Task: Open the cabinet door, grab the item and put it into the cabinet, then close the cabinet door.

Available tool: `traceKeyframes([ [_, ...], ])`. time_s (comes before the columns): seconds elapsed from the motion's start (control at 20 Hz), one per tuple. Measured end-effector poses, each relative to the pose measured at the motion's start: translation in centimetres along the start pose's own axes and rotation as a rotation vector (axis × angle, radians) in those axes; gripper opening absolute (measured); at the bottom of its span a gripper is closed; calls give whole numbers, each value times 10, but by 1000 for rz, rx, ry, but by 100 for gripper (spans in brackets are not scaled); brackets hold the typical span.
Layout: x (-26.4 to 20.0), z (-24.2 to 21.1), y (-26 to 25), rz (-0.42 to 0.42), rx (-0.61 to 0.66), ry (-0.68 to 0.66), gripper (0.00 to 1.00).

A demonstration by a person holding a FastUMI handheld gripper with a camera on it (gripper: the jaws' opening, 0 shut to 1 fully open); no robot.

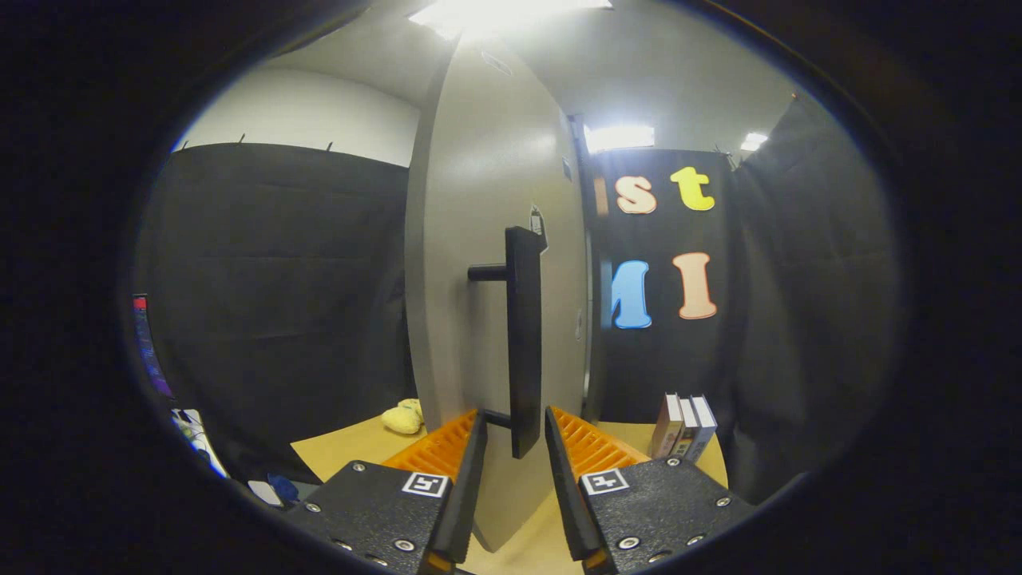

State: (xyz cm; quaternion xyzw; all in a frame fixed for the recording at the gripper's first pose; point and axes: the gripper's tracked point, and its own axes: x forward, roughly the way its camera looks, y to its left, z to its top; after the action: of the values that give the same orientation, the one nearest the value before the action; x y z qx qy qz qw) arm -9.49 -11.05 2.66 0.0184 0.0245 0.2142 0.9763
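Observation:
The grey cabinet door (487,239) stands swung out, close in front of me, nearly edge-on. Its black vertical bar handle (524,335) sticks out on two short posts. My gripper (515,417) is open, and the handle's lower end hangs between the two fingers. The left finger stands a little off the bar; the right finger is close beside it. A small yellow soft item (403,417) lies on the wooden table (343,451), to the left beyond the door. The cabinet's inside is hidden by the door.
Three upright books (683,427) stand on the table to the right of the door, just beyond my right finger. Black cloth walls close the booth behind and on both sides. Some cables and small objects (192,431) lie off the table's left edge.

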Motion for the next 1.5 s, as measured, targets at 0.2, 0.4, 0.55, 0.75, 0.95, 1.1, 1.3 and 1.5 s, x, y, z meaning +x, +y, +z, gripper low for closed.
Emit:
traceKeyframes([
  [0.2, -8, 0, -18, -119, 38, -8, 58],
  [0.4, -17, 0, -39, -295, 23, -32, 70],
  [0.55, -27, 0, -42, -401, 37, -48, 83],
  [0.75, -54, 0, -35, -526, 29, -109, 94],
  [0.95, -75, -27, 7, -582, 50, -142, 94],
  [1.1, -62, -67, 53, -542, 45, -137, 94],
  [1.3, -7, -159, 136, -412, 104, -81, 95],
  [1.5, 53, -242, 179, -387, 90, 8, 95],
])
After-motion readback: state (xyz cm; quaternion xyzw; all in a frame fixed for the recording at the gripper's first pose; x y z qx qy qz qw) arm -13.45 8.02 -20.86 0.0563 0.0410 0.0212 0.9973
